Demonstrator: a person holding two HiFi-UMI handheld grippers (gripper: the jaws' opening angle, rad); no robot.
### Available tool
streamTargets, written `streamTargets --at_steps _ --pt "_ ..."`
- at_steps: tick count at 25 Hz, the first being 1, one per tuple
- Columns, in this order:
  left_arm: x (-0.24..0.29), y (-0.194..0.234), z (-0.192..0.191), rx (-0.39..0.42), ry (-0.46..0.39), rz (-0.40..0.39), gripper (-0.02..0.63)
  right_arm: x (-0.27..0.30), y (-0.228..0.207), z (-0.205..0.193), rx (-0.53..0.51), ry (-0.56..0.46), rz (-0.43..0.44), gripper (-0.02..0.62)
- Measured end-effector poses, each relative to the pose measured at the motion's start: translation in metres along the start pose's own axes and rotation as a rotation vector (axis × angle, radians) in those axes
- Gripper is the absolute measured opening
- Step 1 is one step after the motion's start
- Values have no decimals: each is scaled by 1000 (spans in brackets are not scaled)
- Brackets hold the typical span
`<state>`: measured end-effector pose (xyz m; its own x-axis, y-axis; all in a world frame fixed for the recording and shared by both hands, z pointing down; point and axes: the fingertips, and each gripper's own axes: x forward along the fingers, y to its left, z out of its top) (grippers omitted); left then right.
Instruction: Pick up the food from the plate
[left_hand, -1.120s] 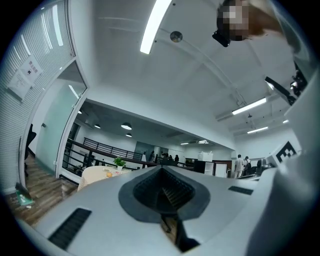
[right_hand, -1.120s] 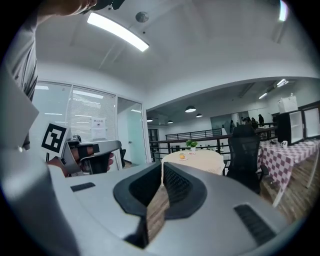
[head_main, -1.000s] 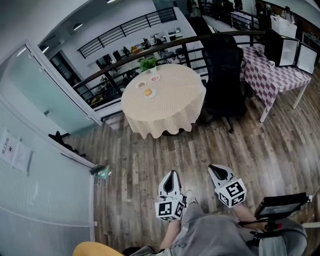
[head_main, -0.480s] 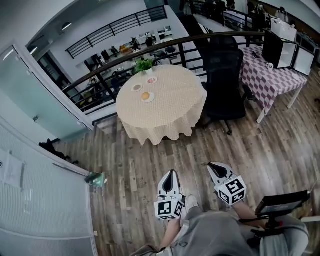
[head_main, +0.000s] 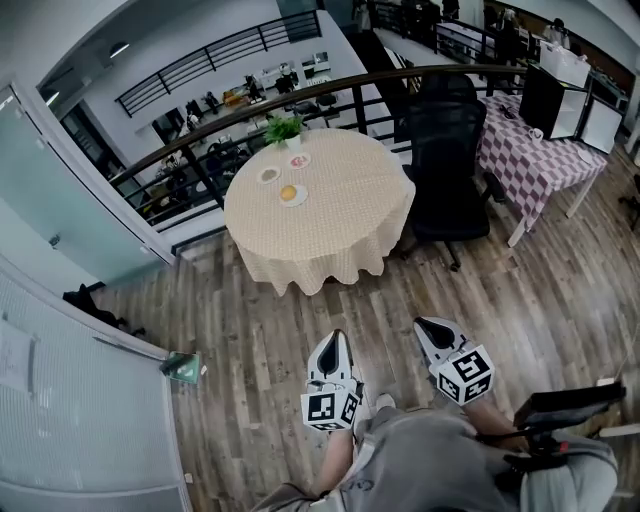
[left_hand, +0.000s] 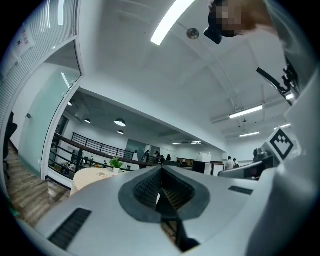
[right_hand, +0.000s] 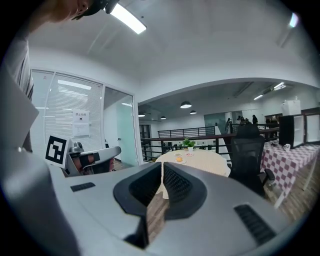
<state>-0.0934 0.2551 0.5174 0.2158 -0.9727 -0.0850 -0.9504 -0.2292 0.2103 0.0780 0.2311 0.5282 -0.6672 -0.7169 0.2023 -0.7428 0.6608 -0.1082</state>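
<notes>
Across the wooden floor from my two grippers stands a round table under a cream cloth, well apart from both of them. On its far-left part I see three small plates. The nearest plate carries the orange food. Two other plates sit just beyond it, near a potted plant at the table's far edge. A black office chair stands just beside the table on the right, and a table with a checked cloth is further right. My left gripper sits low in the head view, over the floor, its jaws pressed together with nothing between them. My right gripper is beside it, jaws likewise closed and empty. The right gripper view looks along the jaws toward the round table and the food.
</notes>
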Motion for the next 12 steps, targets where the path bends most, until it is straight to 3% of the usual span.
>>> streamTargets --at_steps 12 --pt "5 1 3 31 25 -30 11 21 -14 13 47 -36 -38 21"
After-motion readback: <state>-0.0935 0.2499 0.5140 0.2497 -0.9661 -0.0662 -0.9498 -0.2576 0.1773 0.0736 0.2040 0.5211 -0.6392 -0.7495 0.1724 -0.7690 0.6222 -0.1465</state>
